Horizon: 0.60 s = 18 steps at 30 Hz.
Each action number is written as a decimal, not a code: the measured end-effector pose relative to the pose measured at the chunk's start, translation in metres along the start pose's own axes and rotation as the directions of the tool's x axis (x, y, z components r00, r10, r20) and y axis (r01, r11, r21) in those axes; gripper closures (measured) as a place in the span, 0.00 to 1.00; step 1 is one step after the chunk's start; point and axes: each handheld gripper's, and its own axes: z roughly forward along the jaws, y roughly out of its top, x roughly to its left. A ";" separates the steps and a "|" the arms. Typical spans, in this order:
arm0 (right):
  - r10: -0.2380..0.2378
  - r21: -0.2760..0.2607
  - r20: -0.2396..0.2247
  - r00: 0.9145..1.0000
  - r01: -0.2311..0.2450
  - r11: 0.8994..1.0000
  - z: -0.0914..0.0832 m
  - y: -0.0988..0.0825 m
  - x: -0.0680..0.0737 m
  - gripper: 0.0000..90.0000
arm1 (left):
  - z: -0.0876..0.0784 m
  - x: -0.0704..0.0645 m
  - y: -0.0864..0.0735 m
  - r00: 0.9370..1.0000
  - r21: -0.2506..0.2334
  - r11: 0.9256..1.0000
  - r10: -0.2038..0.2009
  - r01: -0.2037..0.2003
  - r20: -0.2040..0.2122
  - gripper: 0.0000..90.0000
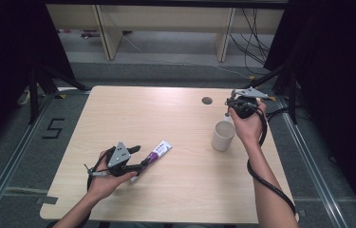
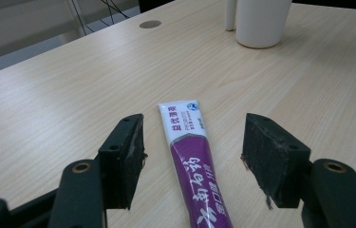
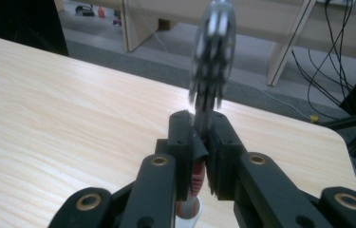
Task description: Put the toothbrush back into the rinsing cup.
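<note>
A purple and white toothpaste tube [image 1: 156,153] [image 2: 187,142] lies flat on the wooden table [image 1: 175,118]. My left gripper [image 1: 140,157] [image 2: 192,137] rests low at the tube, open, one jaw on each side and neither pad touching it. A white cup [image 1: 223,135] [image 2: 262,21] stands upright at the right. Just beyond the cup's far rim, my right gripper [image 1: 232,107] [image 3: 203,124] is shut on a toothbrush [image 3: 212,52]. The blurred brush head rises above the jaws. The red and white handle [image 3: 195,183] hangs down below them.
A round cable hole [image 1: 207,100] [image 2: 150,23] sits in the tabletop behind the cup. Wooden shelf legs [image 1: 107,33] and loose cables [image 1: 251,42] are on the floor past the far edge. Dark curtains flank both sides.
</note>
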 end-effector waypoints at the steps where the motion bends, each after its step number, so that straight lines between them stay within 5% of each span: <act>1: 0.016 0.006 0.003 1.000 -0.016 1.000 0.001 -0.001 0.001 0.91 | 0.001 0.000 0.000 1.000 -0.005 1.000 -0.002 0.002 0.000 0.44; 9: 0.035 0.041 0.011 0.999 -0.035 0.999 0.007 -0.009 0.000 0.90 | 0.001 -0.001 0.000 1.000 -0.004 1.000 -0.002 0.002 0.001 0.44; 12: -0.004 0.048 0.011 1.000 0.003 0.999 0.010 -0.011 -0.003 0.90 | 0.001 -0.001 0.000 1.000 -0.003 1.000 -0.001 0.001 0.001 0.44; 18: 0.004 0.057 -0.002 1.000 -0.003 0.998 0.016 -0.016 -0.003 0.88 | 0.001 0.000 0.001 1.000 0.001 1.000 0.000 0.000 0.004 0.44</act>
